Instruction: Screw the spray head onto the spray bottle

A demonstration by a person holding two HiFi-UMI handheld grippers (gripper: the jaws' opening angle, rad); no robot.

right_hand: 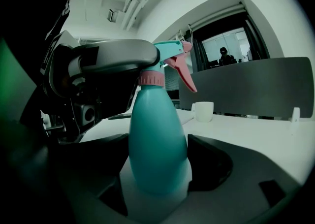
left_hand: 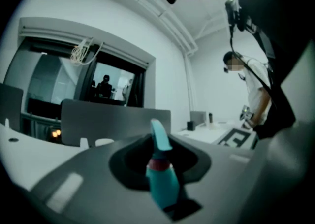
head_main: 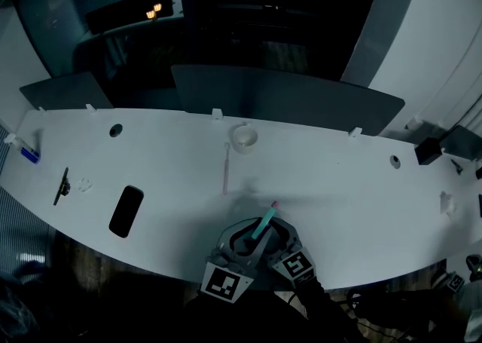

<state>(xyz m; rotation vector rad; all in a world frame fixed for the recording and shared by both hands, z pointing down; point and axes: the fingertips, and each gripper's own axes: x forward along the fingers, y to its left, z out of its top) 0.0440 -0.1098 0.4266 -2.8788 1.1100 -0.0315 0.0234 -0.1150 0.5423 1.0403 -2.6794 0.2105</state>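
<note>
**Both tongs on the teal sprayer at the counter's near edge**

The left tongs are closed narrow on the spray head, which sits on the neck of the spray bottle. The right tongs clamp the bottle's wide body from both sides, upright. All this is at the near middle of the white counter, with a white cup farther back and a dark phone to the left.

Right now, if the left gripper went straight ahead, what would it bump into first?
The left gripper is holding the spray head, so that leads the way. Past it, the first thing is probably the gray divider panel, near its end, though depth is unclear.
</note>
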